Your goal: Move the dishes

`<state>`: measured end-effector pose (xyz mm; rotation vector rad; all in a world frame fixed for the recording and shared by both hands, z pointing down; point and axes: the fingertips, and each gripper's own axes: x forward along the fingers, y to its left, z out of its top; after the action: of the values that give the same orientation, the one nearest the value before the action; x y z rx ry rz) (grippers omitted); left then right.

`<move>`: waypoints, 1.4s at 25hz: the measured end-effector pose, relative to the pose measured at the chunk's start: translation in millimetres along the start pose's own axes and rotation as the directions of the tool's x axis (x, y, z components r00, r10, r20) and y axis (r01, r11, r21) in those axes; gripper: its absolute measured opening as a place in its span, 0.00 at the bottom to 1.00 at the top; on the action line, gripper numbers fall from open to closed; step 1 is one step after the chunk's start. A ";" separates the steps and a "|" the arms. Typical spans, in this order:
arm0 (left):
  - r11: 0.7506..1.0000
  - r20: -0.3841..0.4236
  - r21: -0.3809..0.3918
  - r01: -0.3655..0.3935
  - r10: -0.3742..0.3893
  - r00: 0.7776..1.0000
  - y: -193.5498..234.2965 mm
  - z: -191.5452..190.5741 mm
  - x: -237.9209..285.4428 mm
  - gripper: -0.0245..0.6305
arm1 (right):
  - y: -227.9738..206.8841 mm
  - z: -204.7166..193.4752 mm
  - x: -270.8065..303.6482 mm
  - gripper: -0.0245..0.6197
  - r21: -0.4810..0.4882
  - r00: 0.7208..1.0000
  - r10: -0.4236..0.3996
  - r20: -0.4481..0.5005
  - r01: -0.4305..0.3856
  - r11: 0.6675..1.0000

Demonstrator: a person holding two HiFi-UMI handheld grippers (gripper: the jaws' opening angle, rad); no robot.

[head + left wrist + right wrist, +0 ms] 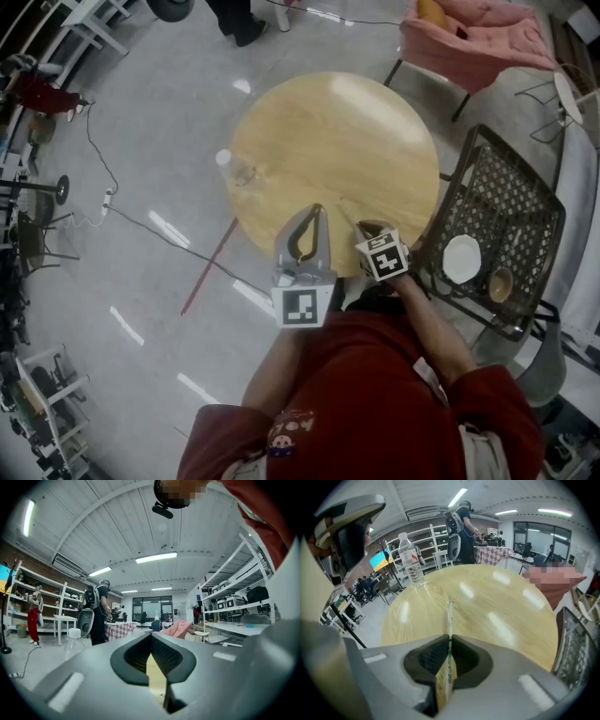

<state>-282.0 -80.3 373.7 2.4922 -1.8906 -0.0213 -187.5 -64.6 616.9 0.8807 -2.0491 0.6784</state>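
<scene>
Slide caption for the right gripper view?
Right gripper clamps a thin pale stick over the round wooden table, bottle beyond.

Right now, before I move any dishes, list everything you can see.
Table: one, round, light wood, centre.
Water bottle: one, clear, on the table's left edge.
Chair: one, black metal mesh, right of the table.
Plate: one, white, on the chair seat.
Bowl: one, brownish, on the chair seat beside the plate.
Armchair: one, pink, beyond the table.
Thin stick: one, pale with green print, in the right tool.
Left tool: grey, shut and empty, over the table's near edge.
Right tool: grey, shut on the thin stick, over the table's near edge.
</scene>
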 end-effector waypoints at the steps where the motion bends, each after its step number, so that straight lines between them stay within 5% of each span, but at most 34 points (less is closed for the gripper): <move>1: 1.000 0.003 0.004 0.007 -0.007 1.000 -2.3 1.5 1.7 0.05 | -2.1 2.9 -3.1 0.08 0.007 1.000 -0.004 0.011 0.004 1.000; 12: 0.996 0.004 0.014 0.091 -0.091 0.996 -39.8 7.9 23.1 0.05 | -44.9 21.1 -49.6 0.08 0.096 0.982 -0.110 0.156 0.096 0.991; 21: 0.988 0.011 0.023 0.156 -0.156 0.988 -79.0 9.5 34.2 0.05 | -81.2 29.7 -96.8 0.08 0.166 0.939 -0.207 0.274 0.166 0.972; 30: 0.972 0.023 0.033 0.231 -0.232 0.972 -120.0 17.0 43.5 0.05 | -114.4 32.6 -151.7 0.08 0.241 0.846 -0.321 0.426 0.236 0.941; 35: 0.961 0.023 0.028 0.274 -0.274 0.961 -146.9 18.7 48.1 0.05 | -130.7 28.7 -187.6 0.08 0.286 0.757 -0.385 0.528 0.269 0.920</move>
<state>-128.0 -87.1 352.1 2.7628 -1.5463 -0.0338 -15.4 -99.7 467.6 1.6895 -2.2716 0.4443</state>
